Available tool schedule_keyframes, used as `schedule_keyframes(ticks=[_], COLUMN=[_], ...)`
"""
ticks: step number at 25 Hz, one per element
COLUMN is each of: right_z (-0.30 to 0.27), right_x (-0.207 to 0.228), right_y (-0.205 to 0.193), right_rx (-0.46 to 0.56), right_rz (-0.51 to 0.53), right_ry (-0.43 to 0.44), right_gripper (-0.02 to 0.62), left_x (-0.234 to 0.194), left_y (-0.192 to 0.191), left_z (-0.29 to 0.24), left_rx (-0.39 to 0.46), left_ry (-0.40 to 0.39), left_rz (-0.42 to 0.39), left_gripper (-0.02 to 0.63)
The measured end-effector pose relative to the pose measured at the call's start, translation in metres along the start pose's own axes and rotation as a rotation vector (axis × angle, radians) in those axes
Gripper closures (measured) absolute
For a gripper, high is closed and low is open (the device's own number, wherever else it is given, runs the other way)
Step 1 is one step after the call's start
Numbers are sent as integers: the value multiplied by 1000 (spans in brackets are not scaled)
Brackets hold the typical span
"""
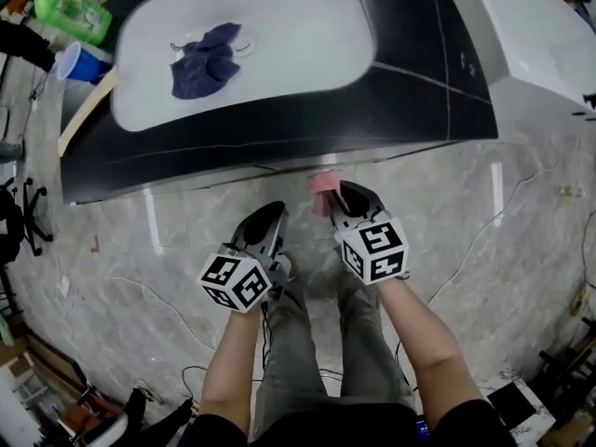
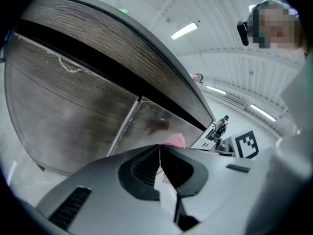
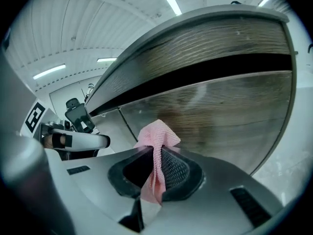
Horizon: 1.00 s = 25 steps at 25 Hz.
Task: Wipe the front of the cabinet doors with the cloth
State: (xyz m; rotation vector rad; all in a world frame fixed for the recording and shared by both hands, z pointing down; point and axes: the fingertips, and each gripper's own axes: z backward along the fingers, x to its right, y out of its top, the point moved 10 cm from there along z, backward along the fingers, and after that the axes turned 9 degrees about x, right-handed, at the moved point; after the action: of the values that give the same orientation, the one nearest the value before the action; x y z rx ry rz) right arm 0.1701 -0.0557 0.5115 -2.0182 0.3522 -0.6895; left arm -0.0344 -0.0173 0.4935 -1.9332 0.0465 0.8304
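Fingers (image 3: 182, 169) of your right gripper (image 3: 155, 150) pinch the pink cloth (image 3: 156, 137), held close to the cabinet door (image 3: 230, 111); whether it touches, you can't tell. Left gripper (image 2: 159, 150) sits alongside, fingers pressed together on nothing. Both gripper views face the doors. Only the head view shows the counter (image 1: 279, 128) with a blue rag (image 1: 203, 59), cup (image 1: 79, 63) and green bottle (image 1: 70, 9).

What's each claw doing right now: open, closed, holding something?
Left claw: closed, nothing in it.
Right claw: closed on the pink knitted cloth.
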Motion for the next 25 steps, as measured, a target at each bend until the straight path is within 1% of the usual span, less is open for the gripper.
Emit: schedule_keyframes(ticks=[7,12,15,19,25], right_z=[-42,-63,-71,-75,-58], right_x=[-46,-63,-63,-53,-25], right_y=[-6,-10,-10,-6,0], right_rx=[-31,-40,-44,-45,-34], right_rz=[15,11,23,43,57], right_ry=[53,68,80,79,73], right_gripper=[541,541,541,541,541], left_x=[-38,-57,-61,-58,-41], left_y=[14,18,19,19,10], left_z=[40,55,56,51,27], left_rx=[13,16,22,24,5], left_ry=[51,74,81,76,56], left_rz=[1,-1,1,-4,-6], left_gripper=[597,597,597,597,597])
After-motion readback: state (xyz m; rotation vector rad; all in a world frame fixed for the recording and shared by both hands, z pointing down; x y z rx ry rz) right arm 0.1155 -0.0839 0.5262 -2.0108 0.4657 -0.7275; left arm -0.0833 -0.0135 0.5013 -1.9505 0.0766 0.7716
